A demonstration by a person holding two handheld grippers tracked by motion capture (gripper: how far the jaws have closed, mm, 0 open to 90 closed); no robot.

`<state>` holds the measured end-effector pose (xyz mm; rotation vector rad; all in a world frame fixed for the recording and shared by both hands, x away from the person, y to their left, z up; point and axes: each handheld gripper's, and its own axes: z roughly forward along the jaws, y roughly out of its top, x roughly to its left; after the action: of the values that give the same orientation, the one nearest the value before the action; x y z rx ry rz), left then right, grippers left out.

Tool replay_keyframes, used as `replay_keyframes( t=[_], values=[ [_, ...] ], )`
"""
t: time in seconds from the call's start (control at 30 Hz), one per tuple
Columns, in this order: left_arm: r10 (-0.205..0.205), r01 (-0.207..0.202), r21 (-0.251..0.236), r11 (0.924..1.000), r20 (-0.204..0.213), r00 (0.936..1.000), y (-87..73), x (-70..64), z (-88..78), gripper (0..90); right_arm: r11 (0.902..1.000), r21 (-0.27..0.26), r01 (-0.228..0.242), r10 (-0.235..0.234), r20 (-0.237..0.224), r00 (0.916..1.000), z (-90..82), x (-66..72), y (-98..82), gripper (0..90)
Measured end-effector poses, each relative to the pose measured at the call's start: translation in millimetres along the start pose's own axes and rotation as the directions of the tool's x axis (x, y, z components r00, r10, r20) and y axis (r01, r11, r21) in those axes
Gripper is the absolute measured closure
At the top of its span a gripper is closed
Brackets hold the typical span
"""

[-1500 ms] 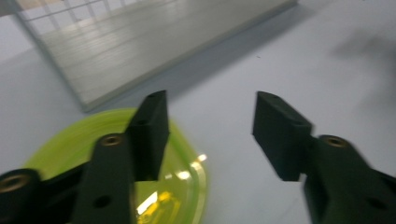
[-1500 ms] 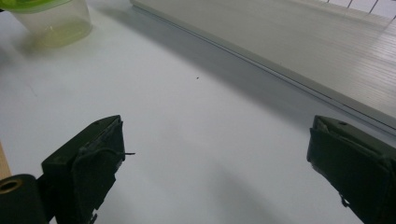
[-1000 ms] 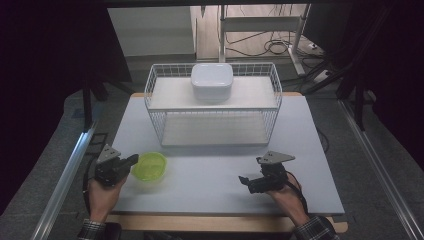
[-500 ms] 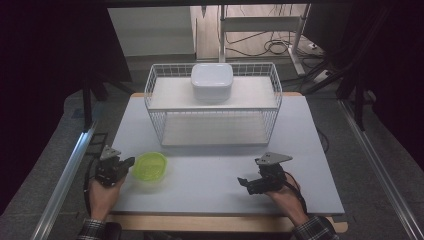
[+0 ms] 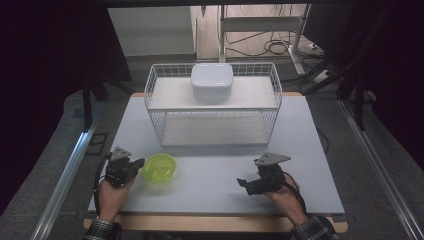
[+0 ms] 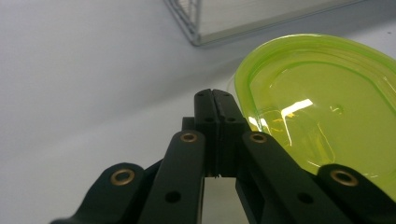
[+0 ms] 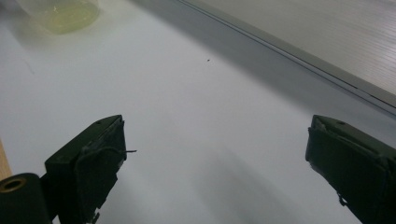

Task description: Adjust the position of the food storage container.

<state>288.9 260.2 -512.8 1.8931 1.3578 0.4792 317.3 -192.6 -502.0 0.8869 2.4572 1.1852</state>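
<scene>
A translucent lime-green bowl [image 5: 159, 167] sits upright on the white tabletop [image 5: 210, 175] at the front left. My left gripper [image 5: 136, 165] lies just left of it and is shut, with nothing between the jaws. In the left gripper view, the closed tips of my left gripper [image 6: 215, 95] rest right by the green bowl [image 6: 322, 107] at its rim; contact cannot be told. My right gripper [image 5: 245, 183] is at the front right, low over the table. In the right gripper view my right gripper [image 7: 215, 140] is open and empty, the green bowl [image 7: 60, 11] far off.
A white wire rack [image 5: 212, 107] with two shelves stands at the middle back of the table. A white lidded container [image 5: 212, 81] sits on its top shelf. Bare tabletop lies between the two grippers.
My left gripper has shifted a little to the right, up to the green bowl, which now sits slightly further right. The right gripper has stayed in place.
</scene>
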Motion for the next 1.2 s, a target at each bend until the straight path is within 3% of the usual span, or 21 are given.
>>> replay_keyframes(
  t=[0.3,0.4,0.47,0.63,0.7,0.8,1.0,1.2],
  values=[
    [0.046,-0.047,0.018,0.9987,0.072,0.9964,4.7,-23.6,5.8,89.7,1.0000,0.005,0.002,-0.002,0.000,1.0000,0.8,0.2,-0.3,5.6],
    [0.035,-0.037,0.023,0.9991,0.068,0.9971,4.6,-18.7,3.0,88.7,1.0000,0.003,0.001,-0.001,0.000,1.0000,0.5,0.4,-0.3,5.6],
    [0.021,-0.025,0.044,0.9987,0.089,0.9958,1.6,-12.6,3.7,88.8,1.0000,0.001,0.001,-0.001,0.000,1.0000,0.1,0.2,-0.2,5.6],
    [0.002,-0.025,0.123,0.9920,0.182,0.9834,-5.6,-7.6,13.3,89.8,0.9999,0.006,0.008,-0.009,0.003,1.0000,0.4,0.4,-0.4,5.6],
    [0.018,-0.048,0.138,0.9893,0.207,0.9782,-5.5,-11.2,15.9,89.8,0.9999,0.005,0.011,-0.011,0.003,0.9999,0.4,0.7,-0.3,5.7],
    [0.049,-0.085,0.158,0.9838,0.221,0.9740,-6.3,-18.0,18.2,89.9,0.9999,0.006,0.011,-0.011,0.004,0.9999,0.4,0.6,-0.5,5.7],
    [0.063,-0.110,0.176,0.9782,0.255,0.9650,-6.7,-30.2,22.0,89.8,0.9998,0.009,0.015,-0.015,0.006,0.9999,0.9,0.6,-0.7,5.7],
    [0.101,-0.160,0.187,0.9692,0.290,0.9516,-5.1,-48.8,26.6,89.8,0.9998,0.013,0.017,-0.017,0.006,0.9998,1.8,0.7,-0.9,5.7]
  ],
)
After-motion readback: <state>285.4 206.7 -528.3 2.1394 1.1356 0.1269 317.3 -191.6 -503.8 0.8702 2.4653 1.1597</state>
